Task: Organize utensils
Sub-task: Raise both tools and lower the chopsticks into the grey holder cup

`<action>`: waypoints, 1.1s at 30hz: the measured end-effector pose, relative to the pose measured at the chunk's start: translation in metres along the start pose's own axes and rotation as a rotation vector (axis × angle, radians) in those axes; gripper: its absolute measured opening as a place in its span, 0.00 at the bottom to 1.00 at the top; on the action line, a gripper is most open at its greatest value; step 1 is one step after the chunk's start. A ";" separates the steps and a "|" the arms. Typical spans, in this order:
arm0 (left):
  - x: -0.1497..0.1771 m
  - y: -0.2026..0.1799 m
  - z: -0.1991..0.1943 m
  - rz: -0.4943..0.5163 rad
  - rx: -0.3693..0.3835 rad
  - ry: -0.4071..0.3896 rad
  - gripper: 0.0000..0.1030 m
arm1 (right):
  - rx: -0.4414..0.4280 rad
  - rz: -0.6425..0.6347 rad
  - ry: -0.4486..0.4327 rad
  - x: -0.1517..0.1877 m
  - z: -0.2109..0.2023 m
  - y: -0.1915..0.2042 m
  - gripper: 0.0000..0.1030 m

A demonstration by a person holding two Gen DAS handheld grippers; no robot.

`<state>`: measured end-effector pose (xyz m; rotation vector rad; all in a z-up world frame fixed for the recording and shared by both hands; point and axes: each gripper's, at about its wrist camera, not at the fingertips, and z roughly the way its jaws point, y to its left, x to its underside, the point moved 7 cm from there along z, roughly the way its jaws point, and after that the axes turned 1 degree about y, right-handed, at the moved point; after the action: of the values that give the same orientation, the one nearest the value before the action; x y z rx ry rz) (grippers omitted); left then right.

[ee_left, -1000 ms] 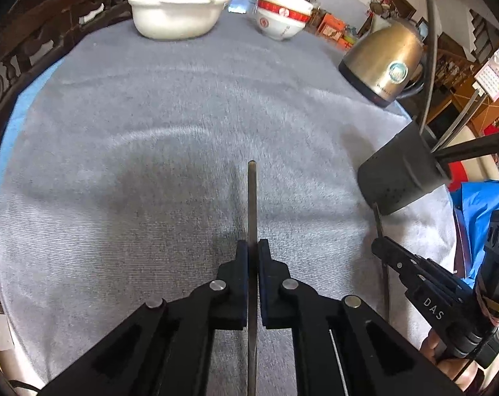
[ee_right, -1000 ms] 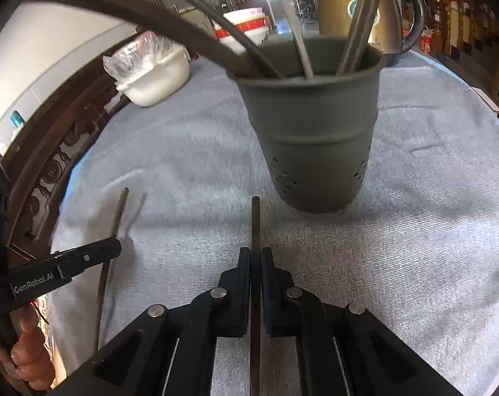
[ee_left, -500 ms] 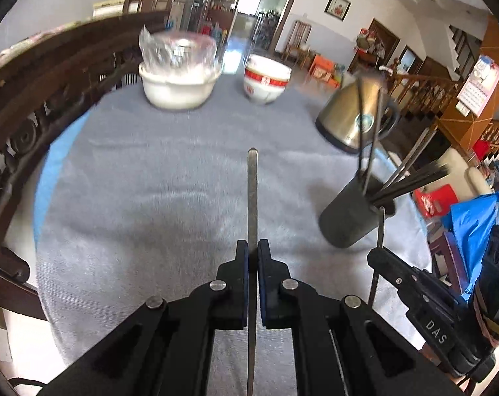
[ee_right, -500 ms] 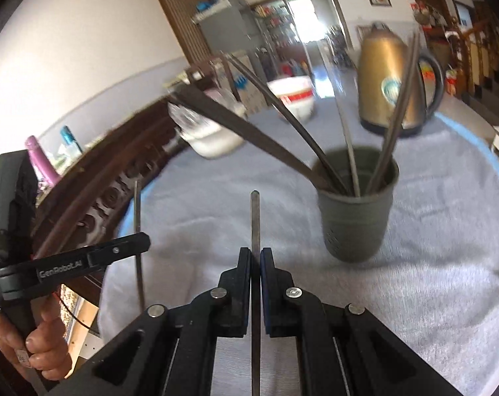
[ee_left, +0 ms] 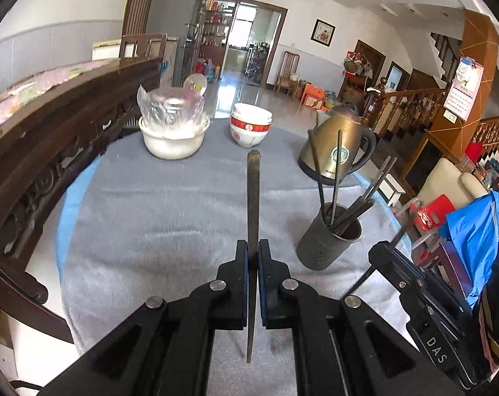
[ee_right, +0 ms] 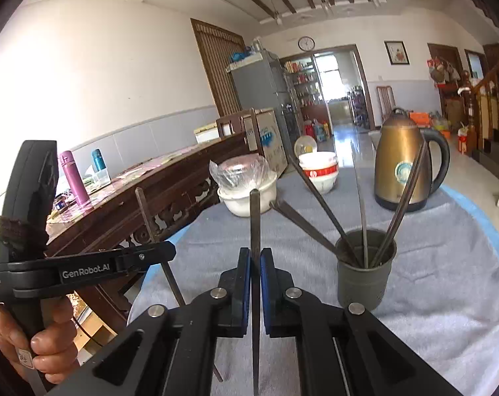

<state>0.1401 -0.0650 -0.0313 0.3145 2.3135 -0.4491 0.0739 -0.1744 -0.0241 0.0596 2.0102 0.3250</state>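
Two clamped chopsticks (ee_left: 252, 198) (ee_right: 255, 224), one per gripper; one holder (ee_left: 327, 242)

- Two grippers: the left gripper (ee_left: 252, 257) low in the middle of its own view, the right gripper (ee_right: 255, 264) likewise.
- Two held chopsticks: one chopstick (ee_left: 252, 198) per gripper, the other (ee_right: 254, 224) in the right view.
- One grey holder (ee_left: 328, 244) right of centre, with several chopsticks inside; exact number unclear.
- One kettle (ee_left: 338, 145), upper right.
- One white basin (ee_left: 173, 135), upper left.
- One stack of bowls (ee_left: 250, 128), upper middle.
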 end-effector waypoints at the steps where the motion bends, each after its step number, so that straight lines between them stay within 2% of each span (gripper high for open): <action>1: 0.000 -0.002 -0.005 0.005 -0.004 -0.006 0.05 | 0.001 0.000 -0.006 -0.002 -0.002 0.000 0.06; 21: -0.011 -0.031 -0.046 0.087 -0.058 -0.106 0.05 | 0.034 0.013 -0.149 -0.031 -0.057 -0.008 0.06; 33: -0.016 -0.053 -0.061 0.125 -0.040 -0.138 0.05 | 0.059 0.065 -0.225 -0.044 -0.091 -0.031 0.06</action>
<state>0.0936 -0.0901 0.0321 0.3940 2.1519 -0.3509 0.0155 -0.2305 0.0440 0.1908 1.7972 0.2874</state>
